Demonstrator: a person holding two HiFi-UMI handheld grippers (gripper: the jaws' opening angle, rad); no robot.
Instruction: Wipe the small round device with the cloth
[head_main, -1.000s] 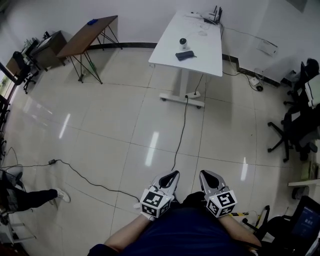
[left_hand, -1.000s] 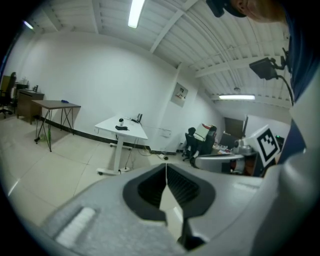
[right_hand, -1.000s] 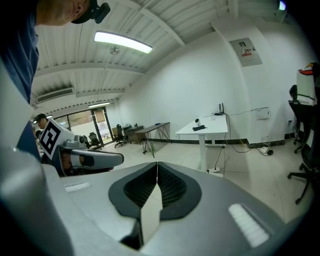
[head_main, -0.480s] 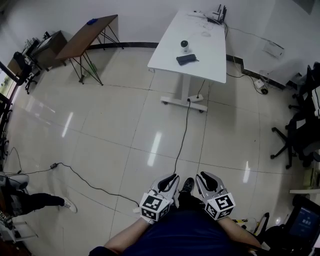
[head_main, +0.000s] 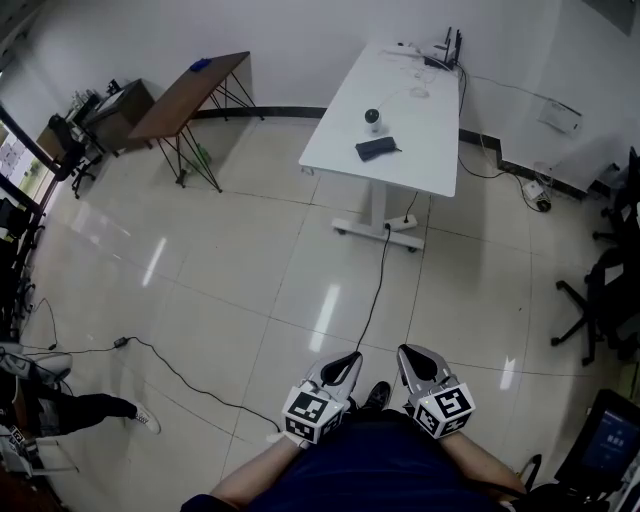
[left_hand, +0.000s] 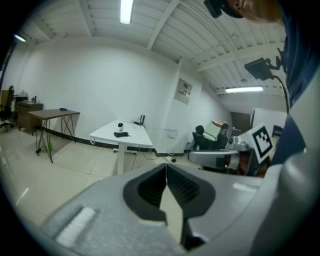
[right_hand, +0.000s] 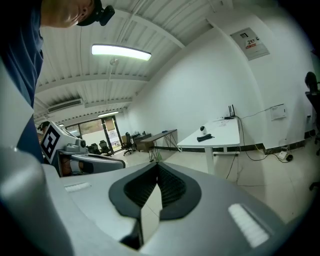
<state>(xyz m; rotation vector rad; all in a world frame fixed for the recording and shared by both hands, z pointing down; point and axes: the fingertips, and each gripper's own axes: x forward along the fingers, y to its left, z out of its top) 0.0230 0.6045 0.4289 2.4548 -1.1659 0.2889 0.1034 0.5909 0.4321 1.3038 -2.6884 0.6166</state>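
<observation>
The small round device (head_main: 372, 119) stands on the white table (head_main: 425, 160) across the room, just behind the dark cloth (head_main: 375, 149). The table looks nearer in the head view than a second ago, so the person is probably walking up to it, and wiping hasn't begun. The left gripper (head_main: 349, 357) and right gripper (head_main: 405, 352) have just closed fully, with nothing between their jaws. The wall notice (right_hand: 248, 41) is too small to read.
</observation>
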